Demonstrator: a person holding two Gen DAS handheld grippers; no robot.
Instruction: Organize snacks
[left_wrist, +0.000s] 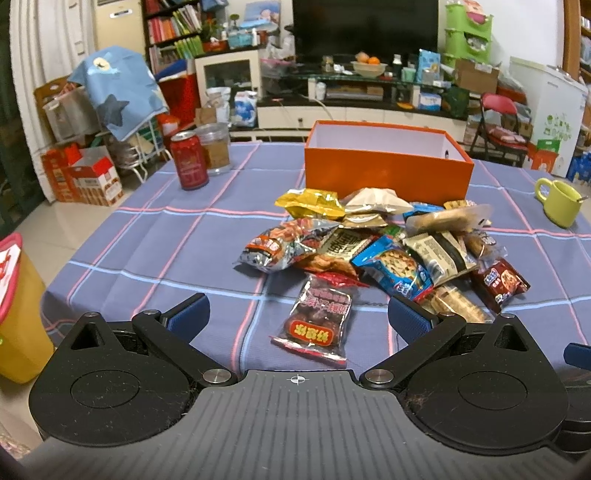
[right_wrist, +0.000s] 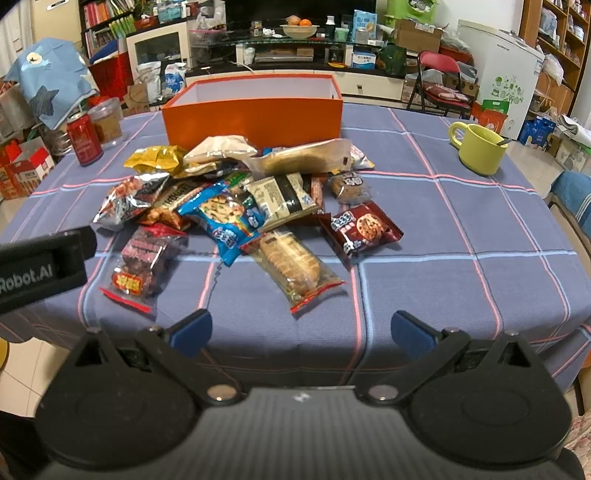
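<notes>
Start of sorting, nothing picked yet: left gripper (left_wrist: 297, 314) and right gripper (right_wrist: 301, 330) both spread wide, empty, near table edge. Heap of crinkly foil and plastic snack packets (right_wrist: 255, 199) on blue plaid tablecloth (right_wrist: 461, 236), just before open orange cardboard box (right_wrist: 255, 110) (visible inside looks empty). Next probably: close on nearest red-labelled clear packet (left_wrist: 317, 319), lift into box

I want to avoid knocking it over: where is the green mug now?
The green mug stands on the table's far right side, apart from the snack pile and right of the orange box.
</notes>
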